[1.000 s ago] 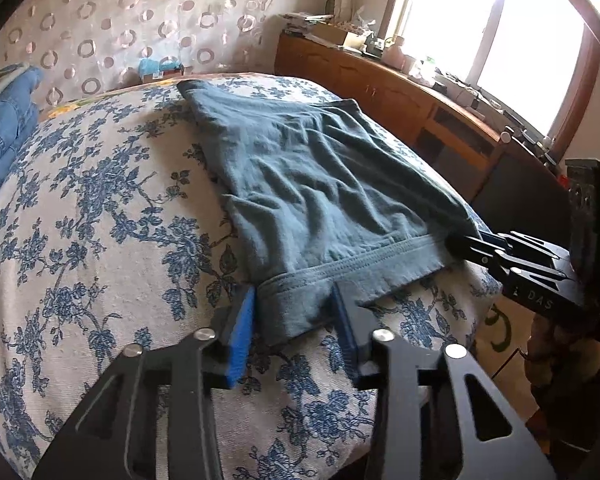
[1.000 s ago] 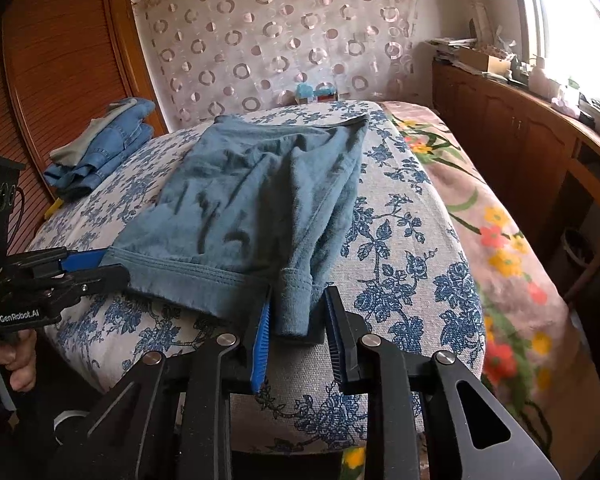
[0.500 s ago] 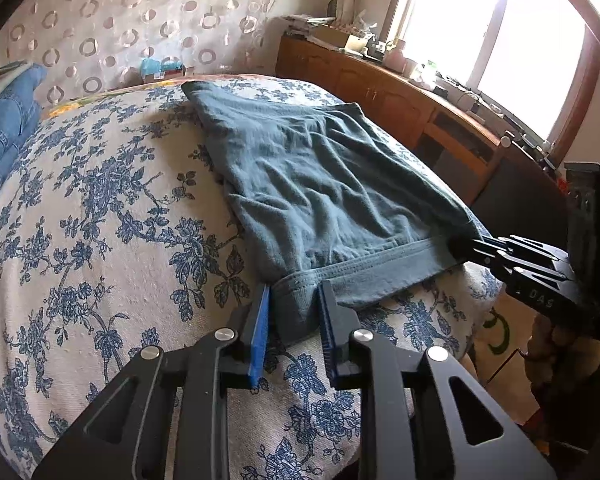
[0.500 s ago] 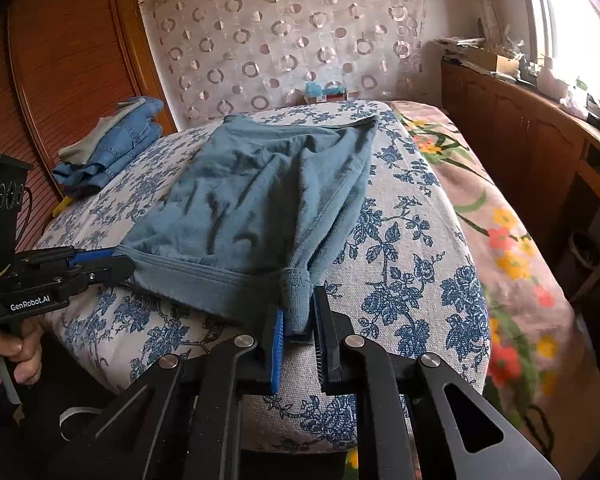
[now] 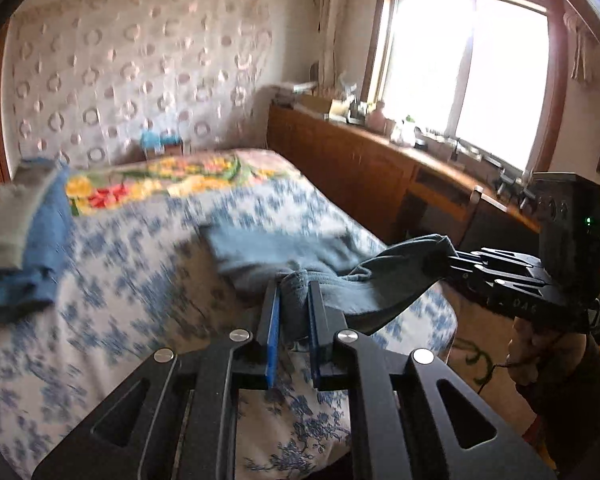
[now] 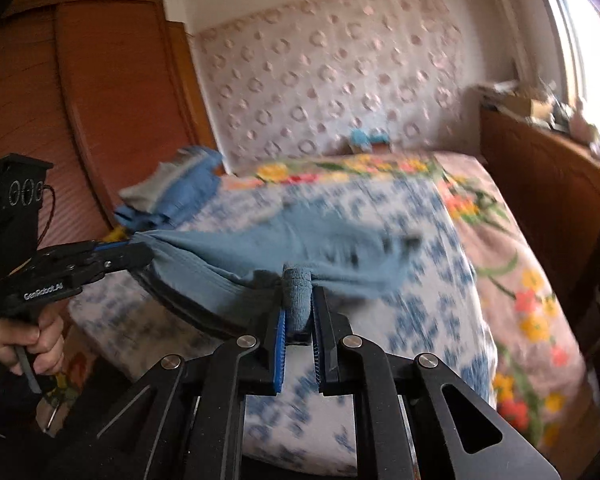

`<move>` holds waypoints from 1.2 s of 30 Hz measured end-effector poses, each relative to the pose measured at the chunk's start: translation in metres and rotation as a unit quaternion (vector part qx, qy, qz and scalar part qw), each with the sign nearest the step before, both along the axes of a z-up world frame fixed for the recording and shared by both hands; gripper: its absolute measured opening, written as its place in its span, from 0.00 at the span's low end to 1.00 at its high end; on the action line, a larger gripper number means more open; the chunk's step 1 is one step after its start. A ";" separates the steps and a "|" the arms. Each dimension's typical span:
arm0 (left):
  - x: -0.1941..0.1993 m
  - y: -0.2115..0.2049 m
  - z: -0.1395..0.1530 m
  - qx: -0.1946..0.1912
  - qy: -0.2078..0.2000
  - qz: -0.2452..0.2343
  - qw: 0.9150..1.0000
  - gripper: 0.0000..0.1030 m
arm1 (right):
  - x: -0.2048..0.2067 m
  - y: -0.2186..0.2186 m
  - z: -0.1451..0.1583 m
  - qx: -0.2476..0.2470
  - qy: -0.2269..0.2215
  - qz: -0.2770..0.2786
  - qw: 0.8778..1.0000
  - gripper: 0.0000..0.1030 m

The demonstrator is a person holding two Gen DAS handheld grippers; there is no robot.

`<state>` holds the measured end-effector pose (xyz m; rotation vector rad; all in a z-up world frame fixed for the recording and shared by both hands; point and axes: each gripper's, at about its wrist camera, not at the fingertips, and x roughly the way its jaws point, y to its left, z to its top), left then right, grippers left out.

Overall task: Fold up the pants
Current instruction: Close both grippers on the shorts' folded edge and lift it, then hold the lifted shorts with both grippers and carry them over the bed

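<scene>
**Pants lifted at the waistband over the bed's near end**

The blue-grey pants [image 5: 260,252] hang raised at their near edge, the far part lying blurred on the floral bedspread [image 5: 132,288]. The left gripper [image 5: 294,312] pinches one waistband corner between narrow fingers; the right gripper [image 6: 298,312] clamps the other. Folded jeans [image 6: 180,196] sit at the far left.
</scene>
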<state>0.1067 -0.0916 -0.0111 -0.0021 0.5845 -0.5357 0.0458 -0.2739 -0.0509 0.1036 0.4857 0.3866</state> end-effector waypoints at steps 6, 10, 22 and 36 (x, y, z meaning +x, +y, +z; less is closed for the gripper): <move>-0.018 0.024 0.051 -0.002 -0.057 0.008 0.998 0.13 | -0.014 0.018 0.059 -0.005 -0.058 0.038 0.998 0.11; -0.032 0.038 0.075 -0.001 -0.088 0.012 0.996 0.13 | -0.030 0.031 0.087 -0.009 -0.092 0.060 0.994 0.11; 0.014 0.071 0.063 0.026 -0.093 0.052 0.994 0.13 | -0.006 0.043 0.089 -0.020 -0.095 0.088 0.991 0.11; 0.110 0.079 0.070 0.033 -0.115 0.088 0.989 0.13 | 0.105 0.079 0.126 -0.071 -0.088 0.044 0.993 0.11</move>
